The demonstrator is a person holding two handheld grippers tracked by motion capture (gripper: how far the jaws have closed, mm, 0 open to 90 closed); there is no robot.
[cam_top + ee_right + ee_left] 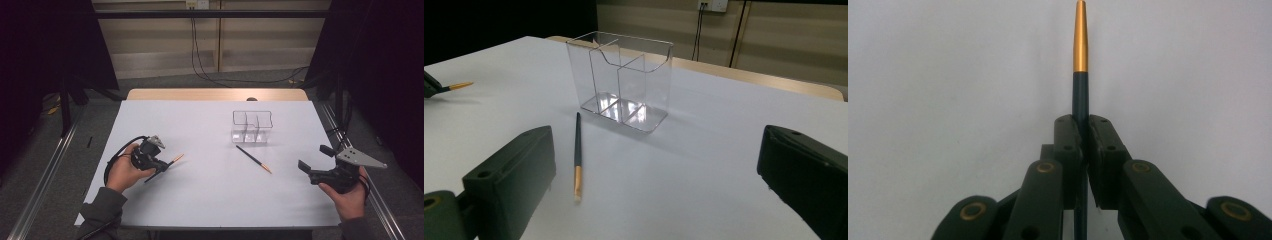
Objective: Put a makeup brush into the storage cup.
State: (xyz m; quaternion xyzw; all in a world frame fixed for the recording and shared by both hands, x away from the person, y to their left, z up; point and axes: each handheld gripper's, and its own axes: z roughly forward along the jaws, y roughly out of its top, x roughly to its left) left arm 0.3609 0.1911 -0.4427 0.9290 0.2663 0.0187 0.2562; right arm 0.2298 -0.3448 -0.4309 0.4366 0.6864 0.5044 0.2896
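My left gripper [161,166] at the table's left is shut on a dark pen with a gold tip [176,159]. In the left gripper view the pen [1080,60] sticks straight out from between the closed pads [1068,135]. A second dark pen with a gold end [253,158] lies flat on the white table, just in front of a clear plastic organizer [252,126] with compartments. At the right edge my right gripper [315,157] stands open and holds nothing. In the right gripper view the loose pen [577,155] and the organizer [621,80] lie ahead of the wide-open jaws.
The white sheet [210,195] covers most of the table, with a wooden strip [215,94] bare at the far edge. Metal rails [40,175] run along the floor on both sides. Cables [210,75] trail on the floor beyond the table.
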